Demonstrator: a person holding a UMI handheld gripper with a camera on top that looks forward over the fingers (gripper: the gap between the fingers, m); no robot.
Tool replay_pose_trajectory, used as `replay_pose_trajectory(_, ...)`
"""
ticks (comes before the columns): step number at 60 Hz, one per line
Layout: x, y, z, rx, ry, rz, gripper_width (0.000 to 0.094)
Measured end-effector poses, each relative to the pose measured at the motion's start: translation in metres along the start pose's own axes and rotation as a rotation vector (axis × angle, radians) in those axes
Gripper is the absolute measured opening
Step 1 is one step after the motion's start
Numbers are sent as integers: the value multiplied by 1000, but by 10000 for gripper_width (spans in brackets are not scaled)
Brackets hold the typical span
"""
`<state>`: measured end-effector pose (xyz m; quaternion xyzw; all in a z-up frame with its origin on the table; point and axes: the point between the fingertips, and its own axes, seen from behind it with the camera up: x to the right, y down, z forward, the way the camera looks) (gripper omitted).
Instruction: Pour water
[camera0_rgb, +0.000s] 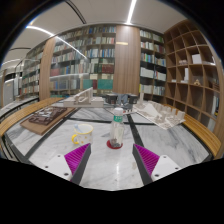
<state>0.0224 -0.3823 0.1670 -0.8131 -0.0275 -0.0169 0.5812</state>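
A clear plastic water bottle (117, 130) with a green label stands upright on a small red coaster (115, 144) on the white marble table (110, 165). A pale yellow cup (84, 130) sits to its left, a little farther back. My gripper (113, 158) is open and empty. Its two magenta pads (79, 158) are spread wide, and the bottle stands just ahead of them, centred on the gap, not touched.
A wooden tray with dark items (45, 117) lies far left. White model pieces (160, 113) lie far right. A glass vessel (122, 101) stands at the table's far end. Bookshelves (95, 55) line the back and right walls.
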Motion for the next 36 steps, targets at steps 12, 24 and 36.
replay_pose_trajectory(12,-18,0,-58,6,20,18,856)
replay_pose_trajectory(24,-27,-3,-94,13,32,10,858)
replay_pose_trajectory(36,-19,-10,-107,30,63,-9,860)
